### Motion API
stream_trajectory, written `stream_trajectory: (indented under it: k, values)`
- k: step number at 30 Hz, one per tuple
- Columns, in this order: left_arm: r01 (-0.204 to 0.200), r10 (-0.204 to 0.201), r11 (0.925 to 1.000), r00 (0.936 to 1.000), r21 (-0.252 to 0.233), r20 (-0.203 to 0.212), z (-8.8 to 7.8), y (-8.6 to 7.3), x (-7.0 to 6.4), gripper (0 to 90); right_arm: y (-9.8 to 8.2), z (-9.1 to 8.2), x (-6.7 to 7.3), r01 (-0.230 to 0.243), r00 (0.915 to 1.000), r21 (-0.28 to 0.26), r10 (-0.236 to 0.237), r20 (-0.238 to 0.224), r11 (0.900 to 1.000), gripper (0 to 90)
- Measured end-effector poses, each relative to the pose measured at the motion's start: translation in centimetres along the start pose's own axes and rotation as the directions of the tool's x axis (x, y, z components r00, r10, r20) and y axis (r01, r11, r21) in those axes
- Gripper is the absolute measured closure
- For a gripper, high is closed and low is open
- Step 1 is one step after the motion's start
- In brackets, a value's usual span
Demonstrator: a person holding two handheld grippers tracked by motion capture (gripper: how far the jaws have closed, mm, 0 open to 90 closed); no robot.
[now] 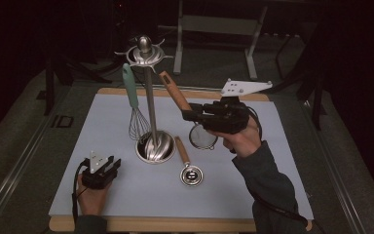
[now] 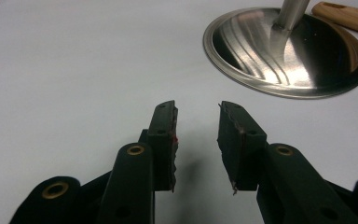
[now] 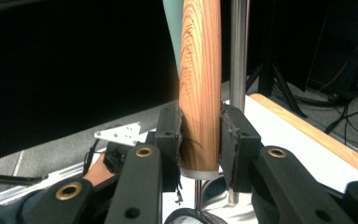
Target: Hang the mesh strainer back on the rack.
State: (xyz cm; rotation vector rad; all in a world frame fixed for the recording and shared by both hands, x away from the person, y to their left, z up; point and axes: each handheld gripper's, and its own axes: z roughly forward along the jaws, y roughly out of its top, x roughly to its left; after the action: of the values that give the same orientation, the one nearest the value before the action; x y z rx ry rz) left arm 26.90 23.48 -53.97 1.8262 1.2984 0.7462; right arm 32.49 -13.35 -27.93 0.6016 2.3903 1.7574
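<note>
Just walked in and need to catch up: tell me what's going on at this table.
A person works two handheld grippers at a utensil rack. The right gripper is shut on the wooden handle of a strainer, holding it up off the mat beside the rack's pole. A whisk hangs on the rack; a ladle lies on the mat. The left gripper rests open and empty near the rack's base.

Teal-handled whisk [image 1: 134, 105] hangs on steel rack [image 1: 149, 97]; wooden-handled ladle [image 1: 189, 168] flat on counter [image 1: 248, 195], just right of rack base.
</note>
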Motion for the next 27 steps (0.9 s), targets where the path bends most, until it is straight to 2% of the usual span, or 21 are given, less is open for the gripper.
stream_trajectory:
  k: [6, 17, 27]
  values:
    - [-0.001, 0.001, 1.0000, 1.0000, 0.001, 0.000, 0.0, 0.0, 0.0, 67.1, 0.5, 0.1, 0.4, 0.011, 0.9999, -0.024, -0.011, -0.012, 1.000, 71.1]
    - [0.000, 0.000, 1.0000, 1.0000, 0.001, 0.002, 0.0, 0.0, 0.0, 67.1, 0.2, 2.2, -0.1, 0.001, 0.9992, -0.049, -0.003, -0.041, 0.999, 71.0]
    - [-0.001, 0.001, 1.0000, 1.0000, 0.003, 0.000, 0.0, 0.0, 0.0, 67.1, 0.3, 2.5, 0.1, 0.011, 0.9986, -0.070, -0.015, -0.050, 0.997, 71.1]
